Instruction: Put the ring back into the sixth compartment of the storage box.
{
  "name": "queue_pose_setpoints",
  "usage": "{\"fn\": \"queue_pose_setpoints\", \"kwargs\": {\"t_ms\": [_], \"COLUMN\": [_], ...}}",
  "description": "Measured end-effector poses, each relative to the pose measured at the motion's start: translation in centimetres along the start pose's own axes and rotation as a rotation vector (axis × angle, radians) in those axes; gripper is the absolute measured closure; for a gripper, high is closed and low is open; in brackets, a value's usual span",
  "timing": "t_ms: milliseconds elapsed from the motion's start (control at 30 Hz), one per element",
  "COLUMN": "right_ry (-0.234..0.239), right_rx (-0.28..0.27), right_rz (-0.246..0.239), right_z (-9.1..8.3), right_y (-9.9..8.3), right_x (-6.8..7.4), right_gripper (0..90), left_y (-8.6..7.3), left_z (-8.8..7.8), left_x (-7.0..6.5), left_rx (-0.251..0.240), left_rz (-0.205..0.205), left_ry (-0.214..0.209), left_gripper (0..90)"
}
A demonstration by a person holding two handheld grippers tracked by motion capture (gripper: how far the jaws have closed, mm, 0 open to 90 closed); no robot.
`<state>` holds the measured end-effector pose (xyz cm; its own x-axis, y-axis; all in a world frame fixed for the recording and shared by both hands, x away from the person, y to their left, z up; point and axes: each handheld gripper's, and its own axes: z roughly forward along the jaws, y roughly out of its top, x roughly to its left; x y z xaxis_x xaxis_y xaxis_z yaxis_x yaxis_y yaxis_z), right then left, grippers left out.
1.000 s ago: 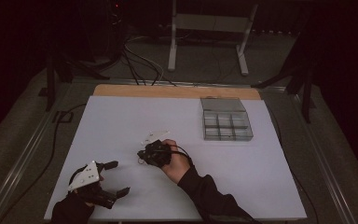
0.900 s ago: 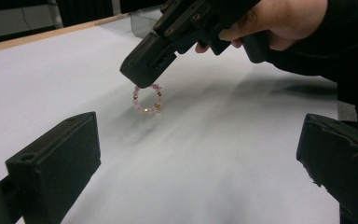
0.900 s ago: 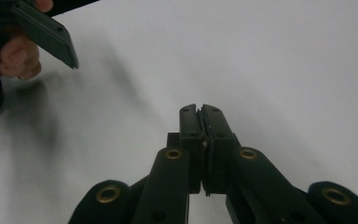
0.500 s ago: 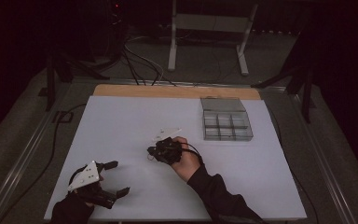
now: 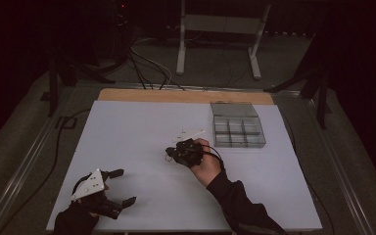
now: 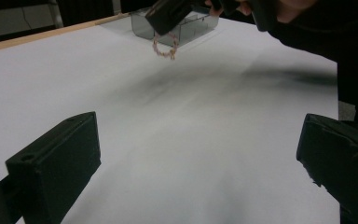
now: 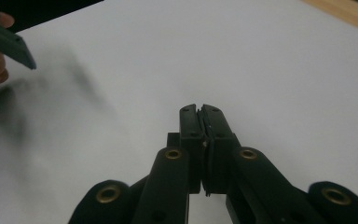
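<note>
A small loop of pink beads (image 6: 164, 46) dangles from my right gripper (image 6: 168, 14), which is shut on it a little above the white table (image 5: 142, 127). In the high view that gripper (image 5: 171, 153) is near the table's middle, pointing left, with the bead loop (image 5: 168, 158) hanging under its tip. The right gripper view has its jaws (image 7: 200, 109) pressed together. My left gripper (image 5: 122, 187) rests at the near left corner, open, nothing between its fingers (image 6: 56, 161).
A clear compartment box (image 5: 237, 129) stands at the back right of the table, just beyond the right hand; it is the grey box (image 6: 186, 28) behind the beads. A wooden strip (image 5: 176, 95) edges the far side. Cables lie on the floor beyond.
My right hand has carried the bead loop to the right and a little farther back, towards the compartment box, rising slightly. The left gripper has stayed where it was.
</note>
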<state>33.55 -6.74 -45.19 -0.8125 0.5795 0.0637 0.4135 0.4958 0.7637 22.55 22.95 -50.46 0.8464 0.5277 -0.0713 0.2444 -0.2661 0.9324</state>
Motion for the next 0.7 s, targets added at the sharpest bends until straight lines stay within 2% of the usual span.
{"fn": "queue_pose_setpoints", "kwargs": {"t_ms": [167,200,700], "right_ry": [-0.017,-0.033,-0.086], "right_rx": [-0.01,-0.015,-0.02], "right_rz": [0.018,0.026,0.062], "right_z": [-0.8,-1.4,-3.3], "right_y": [-0.1,-0.3,-1.2], "right_x": [-0.9,-1.5,-3.7], "right_gripper": [87.9,87.9,87.9], "left_y": [0.0,0.0,0.0], "left_z": [0.0,0.0,0.0], "left_x": [0.0,0.0,0.0], "left_rx": [0.001,0.0,0.001], "left_rz": [0.001,-0.001,0.001], "left_ry": [-0.001,0.001,-0.001], "left_gripper": [0.5,0.5,0.5]}}
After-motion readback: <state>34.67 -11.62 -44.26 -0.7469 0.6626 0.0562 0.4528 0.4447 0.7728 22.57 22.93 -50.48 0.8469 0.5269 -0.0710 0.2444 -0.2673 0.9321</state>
